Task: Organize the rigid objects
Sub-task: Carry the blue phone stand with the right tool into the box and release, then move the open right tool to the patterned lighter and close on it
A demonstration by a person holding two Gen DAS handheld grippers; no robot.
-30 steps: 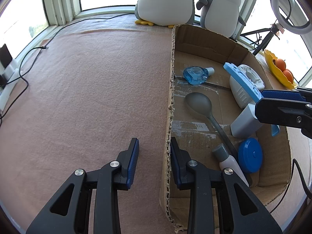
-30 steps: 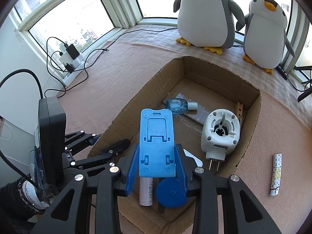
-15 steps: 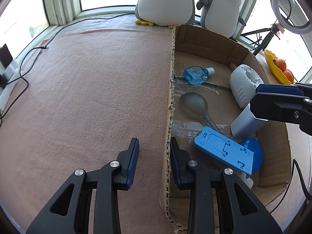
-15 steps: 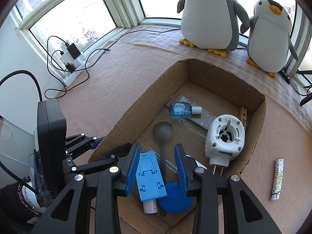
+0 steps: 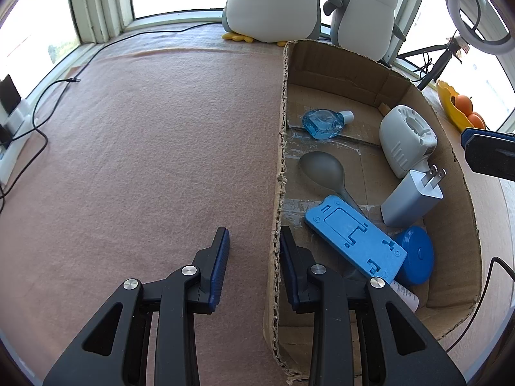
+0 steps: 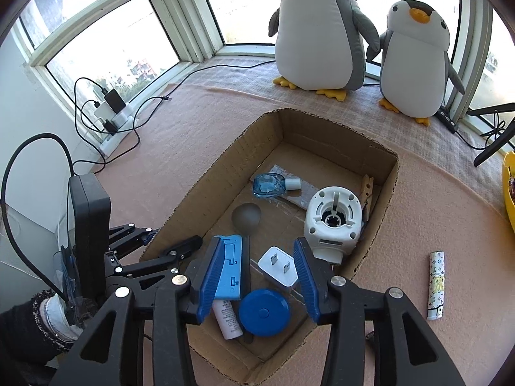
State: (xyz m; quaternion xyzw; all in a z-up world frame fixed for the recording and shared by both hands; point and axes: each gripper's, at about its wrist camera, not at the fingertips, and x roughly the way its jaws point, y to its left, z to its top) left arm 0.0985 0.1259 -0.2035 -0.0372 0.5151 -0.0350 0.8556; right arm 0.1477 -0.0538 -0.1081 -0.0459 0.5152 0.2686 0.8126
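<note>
A cardboard box (image 6: 391,173) (image 5: 283,148) holds a blue phone stand (image 5: 354,239) (image 6: 230,270), a grey spoon (image 5: 323,170), a white plug adapter (image 5: 412,197) (image 6: 278,267), a blue round lid (image 5: 415,255) (image 6: 264,312), a clear blue bottle (image 5: 323,122) (image 6: 268,185), a white round device (image 5: 405,138) (image 6: 333,222) and a white tube (image 6: 228,318). My right gripper (image 6: 259,276) is open and empty above the box's near end. My left gripper (image 5: 254,241) is open, its fingers straddling the box's left wall. A patterned tube (image 6: 436,284) lies on the cloth right of the box.
Two plush penguins (image 6: 317,29) (image 6: 415,61) stand behind the box by the window. Cables and a power strip (image 6: 112,112) lie at the left. A yellow bowl with oranges (image 5: 460,109) sits at the right. Pink cloth (image 5: 145,144) covers the surface.
My right gripper opened and let go of the blue phone stand, which dropped into the box onto the spoon handle and tube. The gripper then rose and pulled back. My left gripper stayed still.
</note>
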